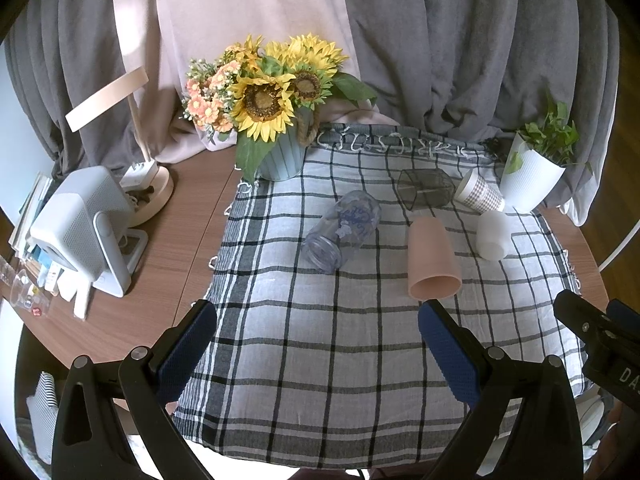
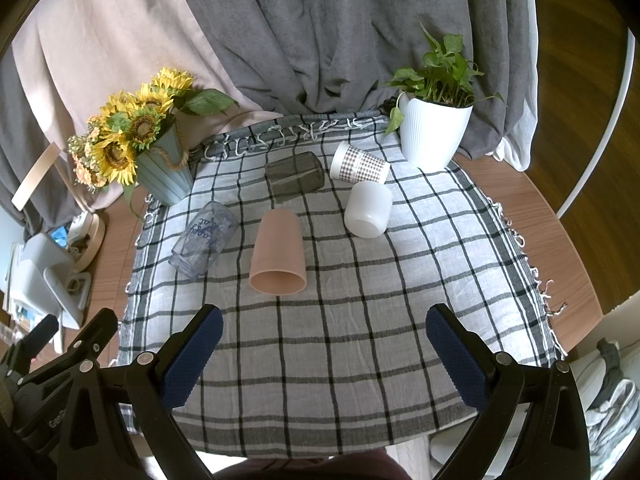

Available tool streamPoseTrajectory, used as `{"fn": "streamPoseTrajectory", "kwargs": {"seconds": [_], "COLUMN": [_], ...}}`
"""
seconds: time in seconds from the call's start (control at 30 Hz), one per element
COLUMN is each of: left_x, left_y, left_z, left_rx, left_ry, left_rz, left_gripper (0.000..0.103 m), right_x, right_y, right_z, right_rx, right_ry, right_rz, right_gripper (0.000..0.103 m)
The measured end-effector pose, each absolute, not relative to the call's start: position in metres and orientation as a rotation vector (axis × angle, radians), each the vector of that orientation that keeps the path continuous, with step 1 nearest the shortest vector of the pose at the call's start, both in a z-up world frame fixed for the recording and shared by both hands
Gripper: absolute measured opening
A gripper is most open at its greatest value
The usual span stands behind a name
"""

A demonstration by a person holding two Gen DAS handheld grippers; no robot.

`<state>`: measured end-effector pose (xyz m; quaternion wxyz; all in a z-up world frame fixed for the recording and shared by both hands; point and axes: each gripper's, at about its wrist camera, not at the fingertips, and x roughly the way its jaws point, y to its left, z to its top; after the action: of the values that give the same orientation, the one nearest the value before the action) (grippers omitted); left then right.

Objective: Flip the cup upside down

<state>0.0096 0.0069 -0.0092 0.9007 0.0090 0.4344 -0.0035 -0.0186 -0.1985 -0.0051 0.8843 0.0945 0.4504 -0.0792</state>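
Note:
Several cups lie on their sides on a checked cloth [image 1: 320, 340] [image 2: 360, 320]. A pink cup [image 1: 432, 258] [image 2: 279, 254] lies nearest, mouth toward me. A clear glass with blue print [image 1: 344, 230] [image 2: 206, 240] lies to its left. A dark smoky glass [image 1: 426, 188] [image 2: 295, 176], a paper cup with a checked sleeve [image 1: 480, 192] [image 2: 360, 164] and a white cup [image 1: 494, 236] [image 2: 368, 208] lie farther back. My left gripper [image 1: 318, 320] is open and empty, short of the pink cup. My right gripper [image 2: 324, 326] is open and empty, short of the cups.
A blue pot of sunflowers [image 1: 276, 104] [image 2: 160, 164] stands at the cloth's back left. A white pot with a green plant [image 1: 532, 176] [image 2: 434, 136] stands back right. A lamp and a white device [image 1: 84, 220] stand on the wooden table at left. Grey curtains hang behind.

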Motion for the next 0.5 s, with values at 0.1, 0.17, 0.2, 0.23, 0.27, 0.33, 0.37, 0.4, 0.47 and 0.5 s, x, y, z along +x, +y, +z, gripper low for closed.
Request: {"fn": "streamPoseTrajectory", "kwargs": {"seconds": [0.1,0.17,0.2,0.23,0.27,0.33,0.37,0.4,0.47,0.5], "left_x": [0.011,0.011,0.011,0.012,0.013,0.014,0.016,0.018,0.023,0.026], "left_y": [0.008,0.008,0.008,0.008,0.008,0.008,0.008,0.008,0.009,0.009], "left_z": [-0.010,-0.009,-0.009,-0.009,-0.009,-0.010,-0.010,-0.011,-0.015,-0.017], "left_rx": [0.018,0.017,0.018,0.019,0.019,0.019,0.019,0.019,0.016,0.017], "left_ry": [0.902,0.901,0.902,0.902,0.903,0.906,0.909,0.914,0.931,0.942], "left_rz": [-0.009,-0.010,-0.011,-0.011,-0.013,-0.014,-0.015,-0.016,-0.020,-0.022], "left_gripper": [0.103,0.103,0.103,0.103,0.103,0.103,0.103,0.103,0.103,0.103], "right_x": [-0.018,-0.017,-0.016,-0.017,-0.016,-0.017,-0.018,-0.019,-0.013,-0.010], "right_y": [-0.199,-0.198,-0.198,-0.198,-0.197,-0.198,-0.198,-0.198,-0.194,-0.194], "right_z": [-0.005,-0.005,-0.005,-0.005,-0.006,-0.004,-0.002,-0.001,-0.005,-0.007], "right_rx": [0.196,0.196,0.196,0.196,0.196,0.195,0.196,0.197,0.199,0.200], "right_ry": [0.936,0.937,0.937,0.937,0.937,0.937,0.937,0.937,0.945,0.951], "right_rz": [-0.164,-0.164,-0.164,-0.165,-0.165,-0.164,-0.164,-0.164,-0.161,-0.156], "right_gripper": [0.102,0.102,0.102,0.102,0.102,0.102,0.102,0.102,0.102,0.102]}}
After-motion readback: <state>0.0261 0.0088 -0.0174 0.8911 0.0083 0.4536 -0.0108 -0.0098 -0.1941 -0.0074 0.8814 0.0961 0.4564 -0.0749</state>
